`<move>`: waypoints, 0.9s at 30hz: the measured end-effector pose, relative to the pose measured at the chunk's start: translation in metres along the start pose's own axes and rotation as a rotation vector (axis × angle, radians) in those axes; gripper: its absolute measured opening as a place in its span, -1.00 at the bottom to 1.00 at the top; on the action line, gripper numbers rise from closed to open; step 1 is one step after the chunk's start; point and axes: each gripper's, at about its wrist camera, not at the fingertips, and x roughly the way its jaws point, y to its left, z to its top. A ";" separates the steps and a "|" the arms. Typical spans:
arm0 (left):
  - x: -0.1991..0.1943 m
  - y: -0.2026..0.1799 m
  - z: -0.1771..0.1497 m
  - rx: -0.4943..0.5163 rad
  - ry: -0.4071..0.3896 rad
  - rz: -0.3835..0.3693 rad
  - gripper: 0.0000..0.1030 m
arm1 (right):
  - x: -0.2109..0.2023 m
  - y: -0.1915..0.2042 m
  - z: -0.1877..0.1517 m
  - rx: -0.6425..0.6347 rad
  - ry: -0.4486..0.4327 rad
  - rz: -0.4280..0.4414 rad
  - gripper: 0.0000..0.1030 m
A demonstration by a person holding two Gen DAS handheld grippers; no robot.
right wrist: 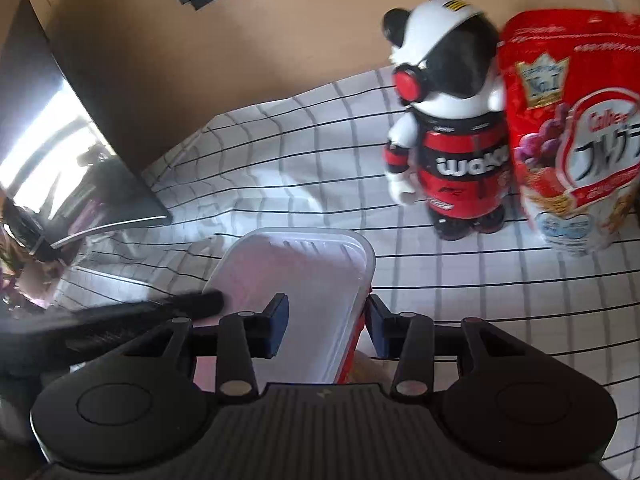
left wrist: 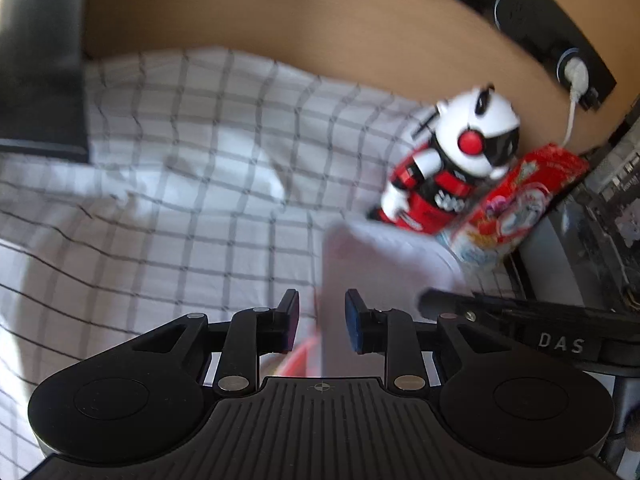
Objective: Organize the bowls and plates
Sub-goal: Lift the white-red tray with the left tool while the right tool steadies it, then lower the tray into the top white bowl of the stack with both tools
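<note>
A white rectangular plastic tray (right wrist: 292, 272) hangs tilted above the checked cloth, with a red dish (right wrist: 354, 344) showing just under its near edge. My right gripper (right wrist: 327, 304) is shut on the tray's right rim, one pad inside and one outside. The left view shows the same tray (left wrist: 384, 252) edge-on, running down between the fingers of my left gripper (left wrist: 321, 300). Those jaws stand apart, and cloth shows between the left pad and the tray. A red rim (left wrist: 302, 356) peeks below it. The left gripper's dark finger (right wrist: 180, 304) crosses the tray's left edge.
A red, white and black toy bear (right wrist: 448, 120) and a red cereal bag (right wrist: 572, 128) stand at the back right of the checked cloth (right wrist: 300, 160). A dark glossy screen (right wrist: 80, 140) stands at the left. A black power strip (left wrist: 540, 28) lies on the wooden surface behind.
</note>
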 end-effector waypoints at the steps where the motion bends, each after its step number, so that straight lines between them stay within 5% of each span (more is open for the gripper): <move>1: 0.003 0.000 -0.001 -0.002 0.010 0.005 -0.38 | 0.000 0.004 0.000 -0.008 0.001 0.012 -0.17; 6: -0.025 0.000 0.000 -0.014 -0.059 -0.016 -0.41 | -0.023 0.028 -0.001 -0.145 -0.094 0.024 -0.17; 12: -0.061 -0.005 -0.009 0.016 -0.140 -0.039 -0.47 | -0.042 0.025 -0.004 -0.153 -0.135 0.112 -0.16; 17: -0.048 -0.002 -0.028 0.046 -0.094 0.046 -0.47 | -0.031 0.019 -0.020 -0.155 -0.101 0.064 -0.14; 27: -0.040 0.020 -0.043 0.018 -0.033 0.032 -0.47 | -0.021 0.012 -0.043 -0.092 -0.069 -0.055 -0.14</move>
